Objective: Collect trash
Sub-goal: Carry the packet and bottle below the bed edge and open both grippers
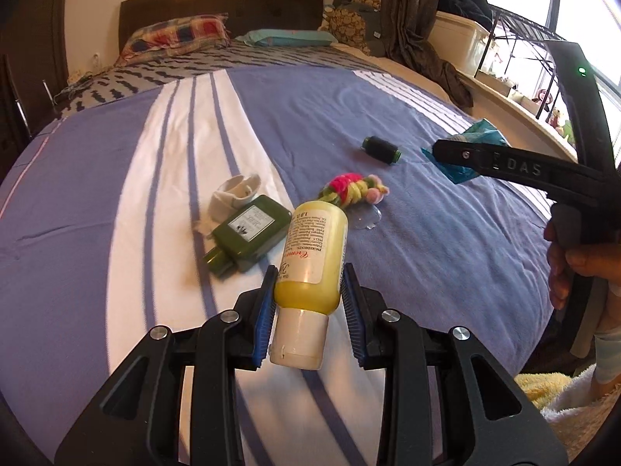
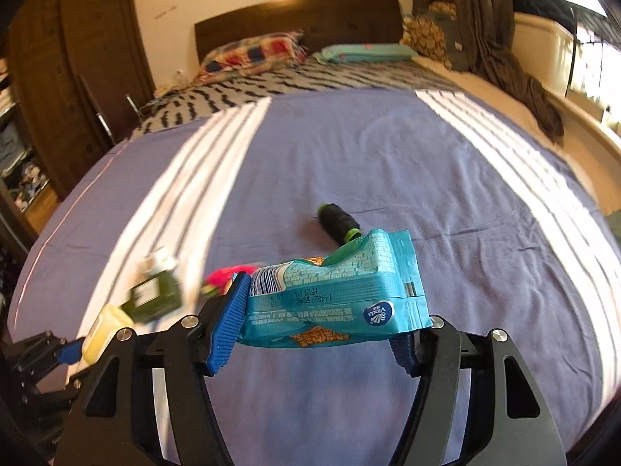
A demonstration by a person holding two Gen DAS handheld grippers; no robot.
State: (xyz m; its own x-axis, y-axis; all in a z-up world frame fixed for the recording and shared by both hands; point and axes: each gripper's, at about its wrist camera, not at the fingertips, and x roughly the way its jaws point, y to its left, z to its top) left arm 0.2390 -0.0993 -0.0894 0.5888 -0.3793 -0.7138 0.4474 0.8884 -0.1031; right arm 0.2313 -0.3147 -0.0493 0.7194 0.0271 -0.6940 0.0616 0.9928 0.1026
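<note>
A yellow lotion bottle (image 1: 314,248) with a white cap sits between the blue pads of my left gripper (image 1: 309,272), which is shut on it above the bed. My right gripper (image 2: 326,303) is shut on a teal tissue packet (image 2: 337,291), lifted clear of the blanket. The left wrist view shows that packet (image 1: 481,132) at the right gripper's tip on the right. Lying on the blanket are a green bottle (image 1: 248,239), a white sock (image 1: 233,196), a pink and yellow yarn toy (image 1: 349,188), a clear plastic piece (image 1: 366,219) and a black thread spool (image 2: 339,221).
A purple and white striped blanket (image 1: 116,194) covers the bed, with pillows (image 1: 178,35) at the headboard. A wardrobe (image 2: 58,77) stands to the left and a window ledge with a rack (image 1: 520,50) to the right. A person's hand (image 1: 562,264) grips the right handle above a yellow towel (image 1: 543,388).
</note>
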